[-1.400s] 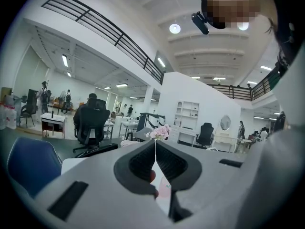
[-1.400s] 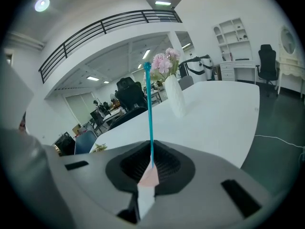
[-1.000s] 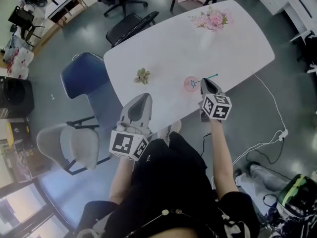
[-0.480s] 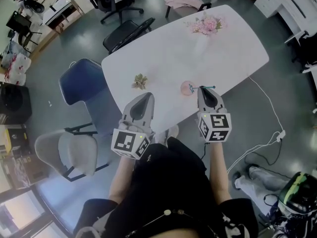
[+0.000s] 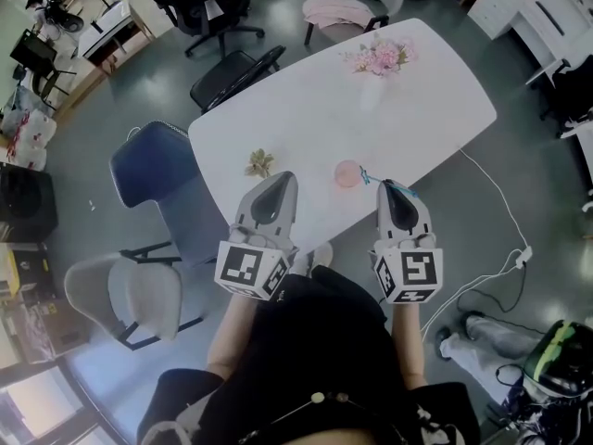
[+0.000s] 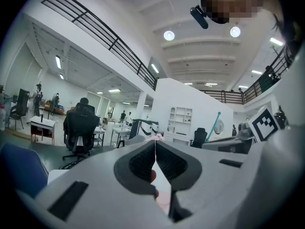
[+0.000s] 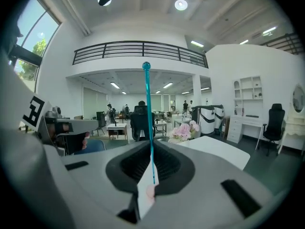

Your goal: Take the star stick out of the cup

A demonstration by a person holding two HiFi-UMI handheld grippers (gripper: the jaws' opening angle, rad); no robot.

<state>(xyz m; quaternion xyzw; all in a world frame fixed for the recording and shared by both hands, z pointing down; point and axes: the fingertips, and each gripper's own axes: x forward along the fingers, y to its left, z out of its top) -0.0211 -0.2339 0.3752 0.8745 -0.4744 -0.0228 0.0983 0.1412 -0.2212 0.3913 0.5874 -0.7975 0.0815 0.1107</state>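
Note:
A pink cup point(image 5: 347, 173) stands near the front edge of the white table point(image 5: 417, 100). My right gripper point(image 5: 394, 186) is shut on the thin teal star stick point(image 5: 406, 191). The stick's blue star end point(image 5: 365, 173) hangs just right of the cup's rim, raised out of it. In the right gripper view the stick point(image 7: 149, 113) rises straight up from between the jaws of the right gripper point(image 7: 152, 152) to a small ball tip. My left gripper point(image 5: 281, 182) hovers left of the cup, shut and empty. Its jaws meet in the left gripper view point(image 6: 155, 144).
A vase of pink flowers point(image 5: 378, 56) stands at the table's far end and a small dried plant point(image 5: 260, 162) at its left. A blue chair point(image 5: 153, 170), a black chair point(image 5: 232, 68) and a grey chair point(image 5: 130, 286) stand left of the table. A white cable point(image 5: 496, 188) runs over the floor at the right.
The right gripper has drawn back toward me with the stick, and the star end has come out of the cup. The left gripper has shifted slightly.

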